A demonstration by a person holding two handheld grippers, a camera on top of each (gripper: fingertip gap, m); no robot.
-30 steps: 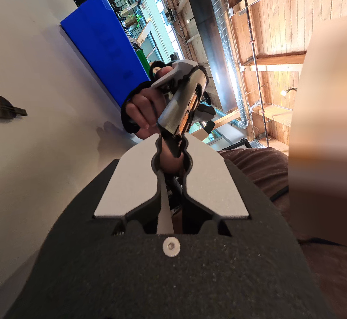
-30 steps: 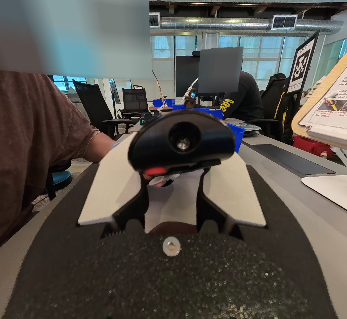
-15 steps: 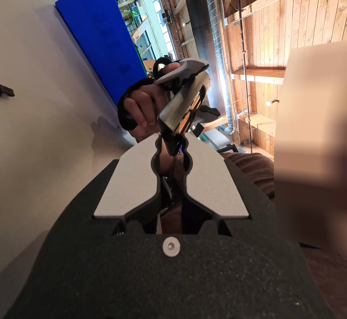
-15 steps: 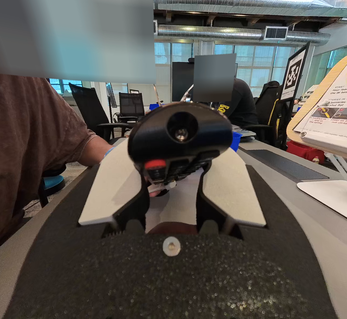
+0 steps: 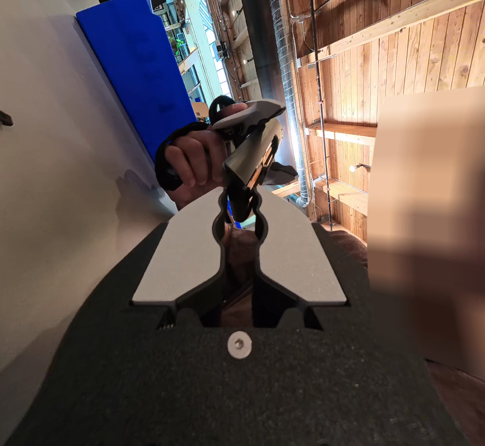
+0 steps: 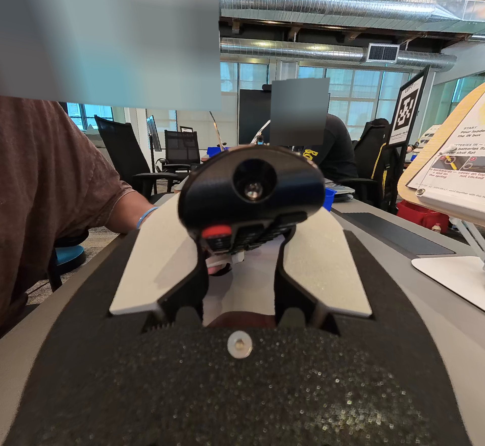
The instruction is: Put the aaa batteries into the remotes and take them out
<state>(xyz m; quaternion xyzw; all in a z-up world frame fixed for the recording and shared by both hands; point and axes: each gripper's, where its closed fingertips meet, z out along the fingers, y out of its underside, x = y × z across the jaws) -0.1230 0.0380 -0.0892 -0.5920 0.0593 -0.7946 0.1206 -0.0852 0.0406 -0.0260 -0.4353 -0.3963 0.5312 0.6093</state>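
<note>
A black remote [image 6: 252, 189] points its lens end at the right wrist camera, with a red button [image 6: 216, 231] and a dark keypad on its underside. My right gripper [image 6: 241, 226] is shut on the remote's sides. In the left wrist view the same remote [image 5: 246, 163] runs away from me up to the right gripper's grey finger [image 5: 244, 116] and the hand [image 5: 194, 160] that holds it. My left gripper [image 5: 240, 203] is shut on the remote's near black end. Copper-coloured glints show along the remote's edge. I see no loose battery.
A blue bin [image 5: 136, 71] stands on the white table [image 5: 52, 171]. In the right wrist view an instruction sheet on a wooden stand [image 6: 451, 160] is at the right, with a dark mat [image 6: 393, 234] on the grey table. A brown-sleeved arm [image 6: 52, 184] is at the left. The gap from one gripper's tips to the other's is roughly 8 cm.
The remote has tilted, so its red button and keypad now show under the lens end. Both grippers have kept their hold and shifted slightly with it.
</note>
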